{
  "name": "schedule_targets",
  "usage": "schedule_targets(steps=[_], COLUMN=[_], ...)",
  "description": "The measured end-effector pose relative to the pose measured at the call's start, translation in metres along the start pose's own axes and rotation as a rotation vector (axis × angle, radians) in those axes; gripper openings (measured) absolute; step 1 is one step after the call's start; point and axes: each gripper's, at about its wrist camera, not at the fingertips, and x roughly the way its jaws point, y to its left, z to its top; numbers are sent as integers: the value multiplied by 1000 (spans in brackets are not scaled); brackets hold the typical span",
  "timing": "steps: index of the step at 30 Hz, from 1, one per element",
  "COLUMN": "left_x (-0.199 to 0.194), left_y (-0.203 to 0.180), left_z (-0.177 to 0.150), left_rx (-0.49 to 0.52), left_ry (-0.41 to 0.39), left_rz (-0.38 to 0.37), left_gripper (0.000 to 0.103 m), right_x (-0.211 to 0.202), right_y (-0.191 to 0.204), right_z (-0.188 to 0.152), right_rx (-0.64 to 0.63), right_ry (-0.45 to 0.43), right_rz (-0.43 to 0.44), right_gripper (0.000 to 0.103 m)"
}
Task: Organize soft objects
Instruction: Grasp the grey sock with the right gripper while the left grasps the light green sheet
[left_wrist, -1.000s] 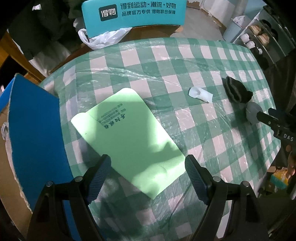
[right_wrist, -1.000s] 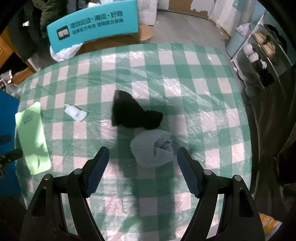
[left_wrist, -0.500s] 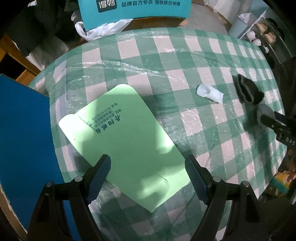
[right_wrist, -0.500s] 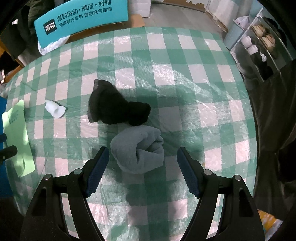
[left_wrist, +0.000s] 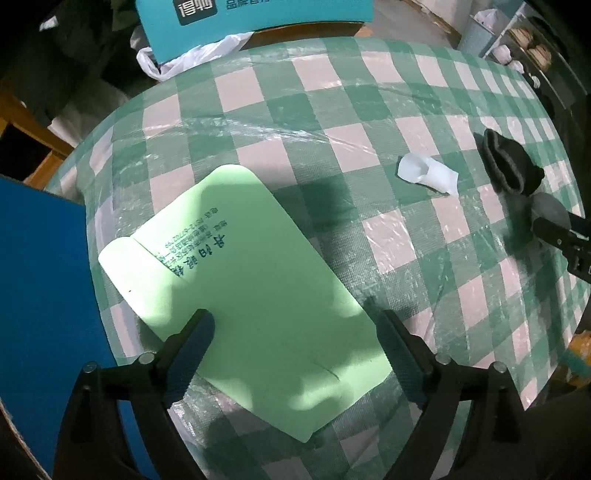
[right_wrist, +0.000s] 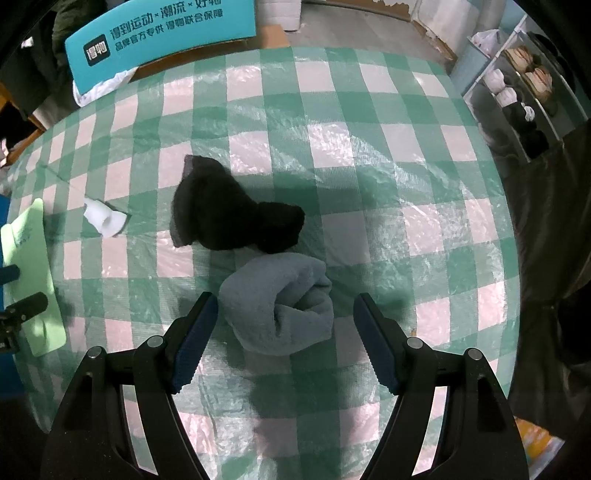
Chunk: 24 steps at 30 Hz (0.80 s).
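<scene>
Both grippers have sunk toward the checked table (right_wrist: 332, 140). The left gripper (left_wrist: 295, 354), fingers spreading, straddles the flat pale-green foam sheet (left_wrist: 251, 288) untouched; the right gripper (right_wrist: 284, 339) brackets the rolled grey-blue towel (right_wrist: 277, 302), fingers released, probably readying simultaneous pickups.

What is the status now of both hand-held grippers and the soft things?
Left hand-held gripper opening over green pouch. Right hand-held gripper open around rolled grey towel. Black cloth touches towel; nothing blocking.

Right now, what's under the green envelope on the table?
The green envelope lies flat on the checked tablecloth, one end under the left gripper, whose jaws are opening above it. Anything beneath the envelope is covered; no bulge shows.
</scene>
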Motion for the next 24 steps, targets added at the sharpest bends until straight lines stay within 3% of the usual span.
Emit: schedule_targets(steps=[7, 11, 14, 16, 17, 18, 19, 24], left_x=[3, 1, -3, -6, -7, -8, -8, -10], left_y=[-20, -22, -24, -27, -28, -29, -31, -34], left_z=[-5, -9, -13, -15, -16, -16, -16, -22], left_rx=[79, 91, 98, 102, 105, 105, 104, 85], left_ry=[-28, -60, -77, -84, -86, -86, -83, -74], left_rz=[96, 103, 96, 84, 78, 65, 63, 21], left_gripper=[92, 85, 65, 43, 37, 19, 9, 2], right_x=[2, 4, 3, 3, 3, 2, 2, -1], right_y=[3, 9, 12, 13, 12, 12, 12, 13], right_z=[-1, -3, -4, -4, -5, -5, -5, -6], right_rx=[-19, -47, -60, -61, -60, -60, -60, -63], right_ry=[-5, 9, 9, 8, 7, 8, 6, 0], right_rz=[-8, -5, -7, -5, -2, 0, -1, 8], right_gripper=[75, 61, 55, 53, 51, 47, 46, 34])
